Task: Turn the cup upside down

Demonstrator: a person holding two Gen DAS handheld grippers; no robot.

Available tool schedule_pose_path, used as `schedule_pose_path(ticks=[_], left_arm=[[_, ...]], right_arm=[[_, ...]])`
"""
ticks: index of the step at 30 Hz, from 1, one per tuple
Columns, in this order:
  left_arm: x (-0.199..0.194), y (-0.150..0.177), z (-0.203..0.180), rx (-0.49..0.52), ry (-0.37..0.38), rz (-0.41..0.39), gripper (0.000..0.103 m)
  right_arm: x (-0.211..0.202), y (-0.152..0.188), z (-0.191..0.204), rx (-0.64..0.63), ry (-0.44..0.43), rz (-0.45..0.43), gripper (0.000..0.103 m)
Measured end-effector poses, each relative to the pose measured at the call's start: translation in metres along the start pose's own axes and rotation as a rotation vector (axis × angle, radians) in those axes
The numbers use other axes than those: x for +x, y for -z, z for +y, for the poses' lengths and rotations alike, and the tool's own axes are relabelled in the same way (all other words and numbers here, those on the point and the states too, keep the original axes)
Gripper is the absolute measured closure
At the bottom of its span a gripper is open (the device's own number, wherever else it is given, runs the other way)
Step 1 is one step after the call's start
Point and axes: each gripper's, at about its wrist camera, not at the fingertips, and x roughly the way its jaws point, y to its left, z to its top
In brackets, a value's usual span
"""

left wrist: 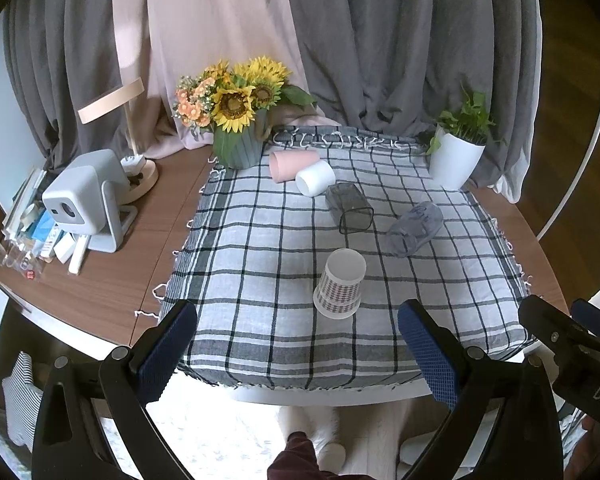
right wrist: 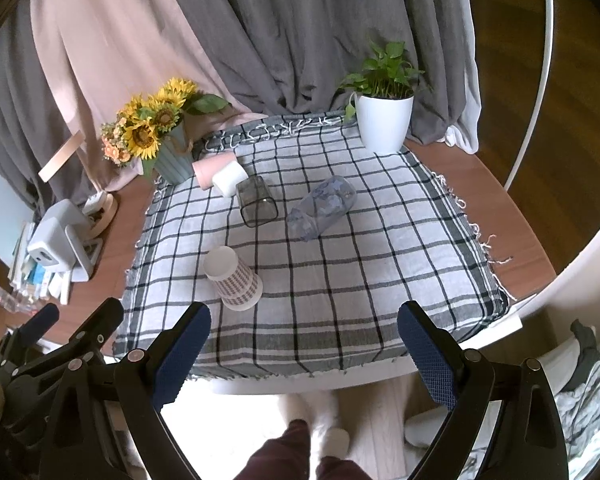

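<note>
A patterned paper cup (left wrist: 340,284) stands upside down on the checked cloth (left wrist: 260,240), base up; it also shows in the right wrist view (right wrist: 234,278). Further back lie a pink cup (left wrist: 290,164), a white cup (left wrist: 315,178), a dark clear square cup (left wrist: 349,208) and a bluish clear cup (left wrist: 416,229), all on their sides. My left gripper (left wrist: 300,344) is open and empty, held before the table's front edge, near the patterned cup. My right gripper (right wrist: 304,344) is open and empty, just right of the left one, also at the front edge.
A sunflower vase (left wrist: 240,120) stands at the cloth's back left and a white plant pot (left wrist: 456,160) at the back right. A grey projector (left wrist: 86,200), a lamp (left wrist: 136,132) and clutter sit on the wooden table at left. Curtains hang behind.
</note>
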Motion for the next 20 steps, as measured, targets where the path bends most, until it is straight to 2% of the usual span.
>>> schedule_pose_path(ticks=[20], left_arm=[[-0.0052, 0.0009, -0.0006, -0.006, -0.003, -0.005, 0.001]], right_arm=[[-0.0039, 0.0035, -0.0008, 0.001, -0.002, -0.005, 0.008]])
